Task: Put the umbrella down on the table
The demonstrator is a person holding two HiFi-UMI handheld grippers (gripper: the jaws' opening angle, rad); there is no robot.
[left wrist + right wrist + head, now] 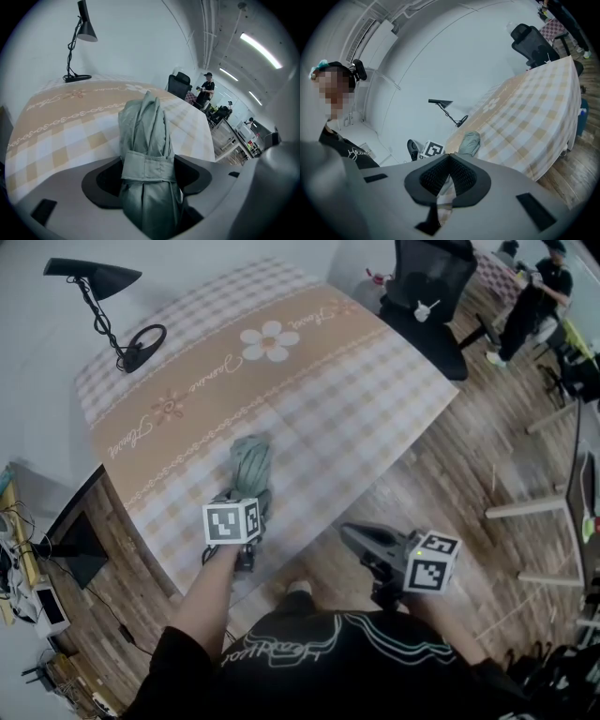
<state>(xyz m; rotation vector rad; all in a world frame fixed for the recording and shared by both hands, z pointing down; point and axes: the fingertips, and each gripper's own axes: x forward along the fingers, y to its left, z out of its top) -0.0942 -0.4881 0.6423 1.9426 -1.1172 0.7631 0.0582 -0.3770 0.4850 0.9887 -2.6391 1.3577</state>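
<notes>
A folded grey-green umbrella (251, 465) lies over the near part of the table (309, 390), which wears a beige checked cloth. My left gripper (242, 521) is shut on the umbrella (147, 154) around its strap, the canopy pointing away across the cloth. Whether the umbrella rests on the cloth or hovers just above it I cannot tell. My right gripper (361, 542) hangs off the table's near edge over the wooden floor, jaws shut with nothing between them (449, 171). From the right gripper view the umbrella (468, 143) and the left gripper's marker cube (432, 149) show beyond its jaws.
A black desk lamp (103, 306) stands at the table's far left corner. A black office chair (431, 296) sits at the far right end. A person (539, 296) stands in the background. A monitor (80, 545) and cables lie left of the table.
</notes>
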